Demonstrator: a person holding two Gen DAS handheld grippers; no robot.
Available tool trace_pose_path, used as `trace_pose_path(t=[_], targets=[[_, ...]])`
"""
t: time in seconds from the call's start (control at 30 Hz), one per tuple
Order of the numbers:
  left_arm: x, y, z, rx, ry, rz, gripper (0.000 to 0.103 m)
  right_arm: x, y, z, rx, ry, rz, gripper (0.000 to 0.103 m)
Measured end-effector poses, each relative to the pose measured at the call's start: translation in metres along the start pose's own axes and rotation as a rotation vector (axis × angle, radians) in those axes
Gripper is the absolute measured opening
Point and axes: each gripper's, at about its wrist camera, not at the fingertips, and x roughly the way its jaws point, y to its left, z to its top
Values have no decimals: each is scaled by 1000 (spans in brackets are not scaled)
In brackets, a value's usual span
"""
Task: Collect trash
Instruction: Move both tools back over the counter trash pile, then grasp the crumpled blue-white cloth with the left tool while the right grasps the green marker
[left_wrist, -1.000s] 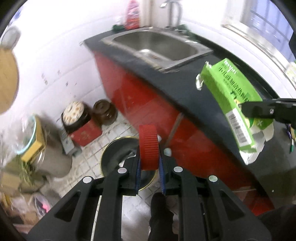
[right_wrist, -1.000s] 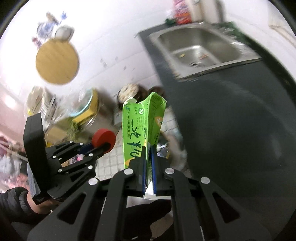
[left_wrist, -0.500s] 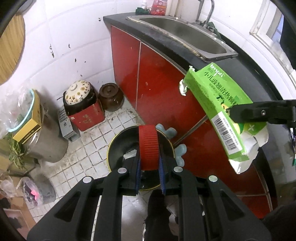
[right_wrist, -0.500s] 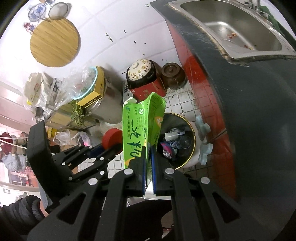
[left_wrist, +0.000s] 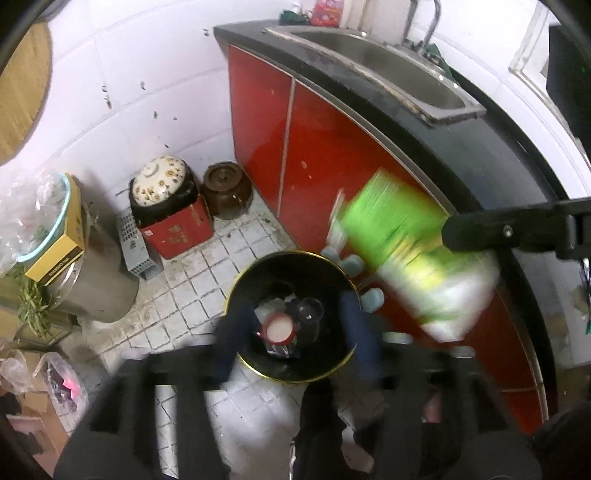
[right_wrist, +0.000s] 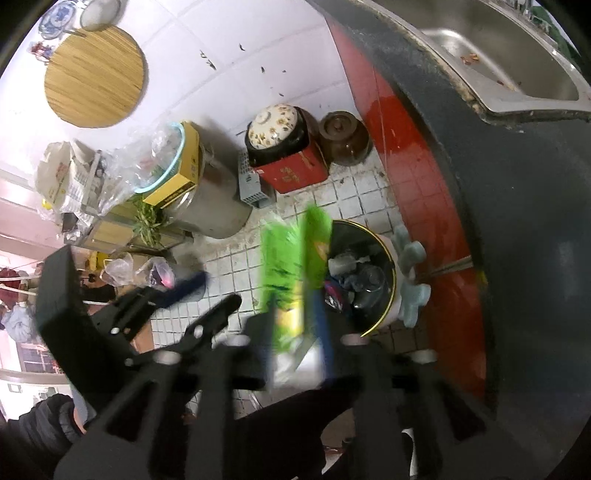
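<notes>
A black trash bin (left_wrist: 236, 295) with a gold rim stands on the tiled floor against the red cabinet. My left gripper (left_wrist: 295, 332) hangs over it, blurred, its jaws opening with nothing between them. The red cap (left_wrist: 277, 330) lies inside the bin, white inside facing up, among other trash. The green carton (right_wrist: 291, 266) is a blur between the opening jaws of my right gripper (right_wrist: 293, 332), just left of the bin (right_wrist: 384, 321); the pads do not press on it. In the left wrist view the carton (left_wrist: 406, 251) shows right of the bin under a right finger (left_wrist: 517, 230).
The red cabinet (left_wrist: 325, 155) carries a black counter (left_wrist: 480, 147) with a steel sink (left_wrist: 388, 62). On the floor stand a flowered pot on a red box (left_wrist: 173, 229), a brown jar (left_wrist: 225, 192), a steel drum (left_wrist: 99, 280) and plastic bags (left_wrist: 62, 384). A person's dark sleeve (right_wrist: 44, 421) shows.
Both grippers came down from the counter to over the bin. Both jaws went from shut to apart. The red cap left the left gripper and lies in the bin; the carton is loose.
</notes>
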Motion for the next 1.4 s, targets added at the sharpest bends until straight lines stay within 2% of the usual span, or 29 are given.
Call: trace_pose_path(t=[0.03, 0.2, 0.27, 0.33, 0.4, 0.5, 0.6, 0.73, 0.93, 1.07, 1.2, 1.33, 1.4], targets=[[-1, 2, 1, -1, -4, 0, 62, -3, 0, -1, 0, -17, -4, 63], [-7, 1, 5, 0, -10, 14, 70, -24, -7, -9, 14, -62, 2, 64], [-9, -3, 7, 7, -12, 15, 78, -35, -15, -16, 26, -82, -6, 66], [-12, -12, 10, 21, -21, 33, 92, -47, -24, -23, 41, -106, -28, 74], [-14, -24, 15, 38, -23, 53, 96, -69, -41, -39, 70, -149, -73, 83], [-14, -53, 24, 81, -22, 27, 96, -105, -70, -68, 126, -227, -144, 85], [-18, -100, 32, 169, -38, -39, 96, -152, -107, -109, 223, -321, -236, 86], [-25, -191, 38, 368, -65, -166, 96, -216, -160, -177, 392, -446, -351, 87], [-41, -334, 21, 652, -95, -358, 96, -299, -229, -310, 703, -595, -525, 87], [-56, -417, -5, 791, -107, -478, 96, -332, -257, -390, 855, -636, -625, 87], [-71, -474, -32, 893, -114, -541, 96, -343, -266, -449, 940, -653, -669, 87], [-78, -510, -53, 989, -128, -566, 96, -344, -278, -482, 982, -657, -668, 87], [-79, -522, -61, 1017, -131, -564, 96, -344, -285, -487, 992, -657, -663, 87]])
